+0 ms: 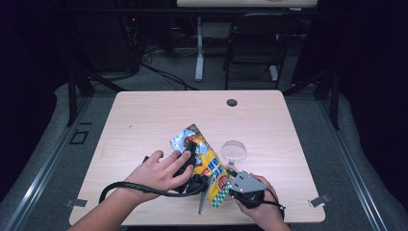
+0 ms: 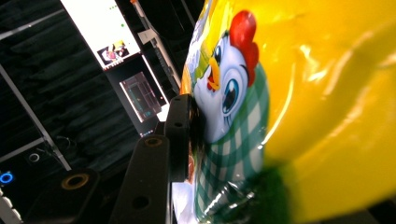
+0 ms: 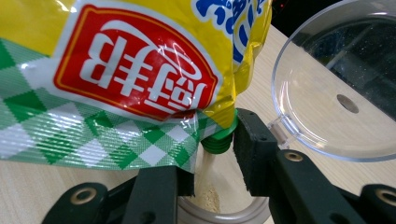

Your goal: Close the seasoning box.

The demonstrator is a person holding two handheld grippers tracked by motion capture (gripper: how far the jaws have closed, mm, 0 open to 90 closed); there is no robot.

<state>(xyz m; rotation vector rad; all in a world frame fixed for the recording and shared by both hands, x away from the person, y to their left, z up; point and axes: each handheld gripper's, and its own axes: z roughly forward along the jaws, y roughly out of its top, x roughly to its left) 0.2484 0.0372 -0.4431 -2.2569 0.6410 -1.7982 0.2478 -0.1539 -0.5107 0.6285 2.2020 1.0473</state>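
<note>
In the right gripper view, the right gripper [image 3: 212,186] has its jaws closed around the green spout [image 3: 218,141] of the pouch [image 3: 135,74], the near pad partly hidden under the checked foil. Powder [image 3: 208,198] falls from the spout into a clear cup [image 3: 219,215] below. Just beyond lies a clear lid [image 3: 327,93] on the table [image 3: 28,186]. The left gripper [image 1: 191,156] clamps the pouch's upper part; in its own view one jaw presses the hen print, the other hidden behind the foil. The pouch hangs tilted above the table's near-middle. Beyond the table stands a chair [image 1: 255,43].
</note>
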